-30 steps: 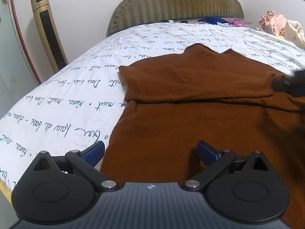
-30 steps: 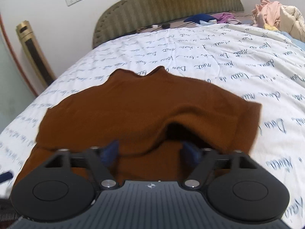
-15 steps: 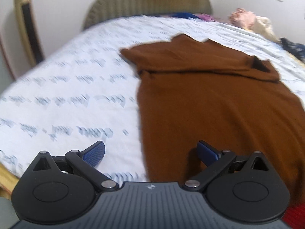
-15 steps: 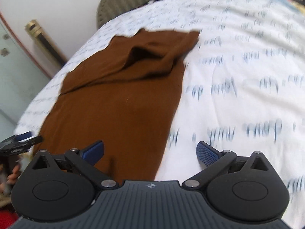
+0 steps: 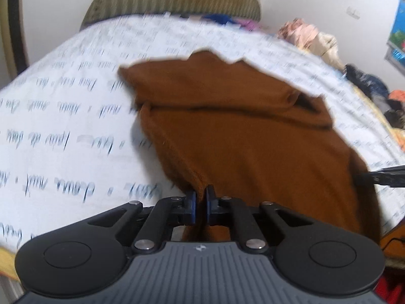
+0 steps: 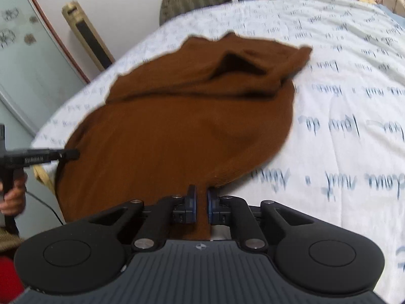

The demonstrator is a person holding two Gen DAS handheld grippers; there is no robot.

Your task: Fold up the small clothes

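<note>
Left wrist view: left hand-held gripper [image 5: 200, 202] is pinching the soft brown garment's [image 5: 253, 139] near corner; right hand-held gripper [image 6: 201, 201] is pinching the other. Light, floppy cloth probably.

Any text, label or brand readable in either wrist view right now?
Bedsheet: blue cursive print all over, too blurred and distorted to quote.
Left tongs, seen from the right wrist: small white brand lettering on the bar, too small to read.
Brown garment: no label showing.
Nothing else carries text.
</note>
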